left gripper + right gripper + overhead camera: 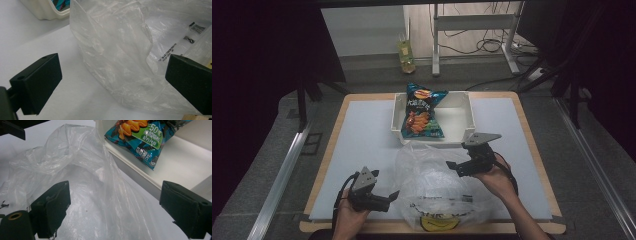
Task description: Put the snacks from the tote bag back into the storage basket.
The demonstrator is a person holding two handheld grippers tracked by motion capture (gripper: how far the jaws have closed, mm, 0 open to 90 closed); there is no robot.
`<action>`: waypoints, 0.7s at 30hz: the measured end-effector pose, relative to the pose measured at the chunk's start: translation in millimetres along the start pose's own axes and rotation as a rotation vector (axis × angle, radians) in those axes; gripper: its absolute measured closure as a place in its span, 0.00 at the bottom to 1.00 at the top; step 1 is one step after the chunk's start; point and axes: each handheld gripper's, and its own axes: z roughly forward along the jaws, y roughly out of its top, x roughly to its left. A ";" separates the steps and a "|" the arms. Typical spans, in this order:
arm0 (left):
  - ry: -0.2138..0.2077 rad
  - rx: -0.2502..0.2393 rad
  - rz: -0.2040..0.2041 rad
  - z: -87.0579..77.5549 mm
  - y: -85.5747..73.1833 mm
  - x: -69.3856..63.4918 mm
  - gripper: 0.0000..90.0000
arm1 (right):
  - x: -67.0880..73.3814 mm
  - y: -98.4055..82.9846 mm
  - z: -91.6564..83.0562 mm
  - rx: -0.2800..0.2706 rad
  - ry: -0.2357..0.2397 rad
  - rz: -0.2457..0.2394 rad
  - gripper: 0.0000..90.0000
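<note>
Clear plastic bag [437, 187]: crumpled at the table's [362, 135] near edge, between both grippers. Left gripper [387, 197] and right gripper [454, 166]: jaws spread, empty, flanking it. Chip packet [424, 112]: in white bin [462, 125] behind. Step: approaching the bag; next, pinching its rim.

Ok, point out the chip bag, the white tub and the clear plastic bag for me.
chip bag [422, 116]: high view, middle of its printed front.
white tub [470, 116]: high view, right wall.
plastic bag [117, 50]: left gripper view, crumpled upper fold.
</note>
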 end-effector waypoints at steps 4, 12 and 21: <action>-0.003 -0.005 -0.022 -1.2 0.7 0.8 0.01 | 1.5 -2.4 -4.9 0.001 -0.004 -0.007 0.10; 0.004 0.003 -0.026 -2.6 1.4 1.6 0.01 | 1.5 -9.6 -12.3 0.001 -0.009 0.002 0.09; 0.020 0.017 -0.015 -4.0 1.4 3.1 0.01 | 4.1 -18.2 -20.6 -0.004 -0.016 0.001 0.09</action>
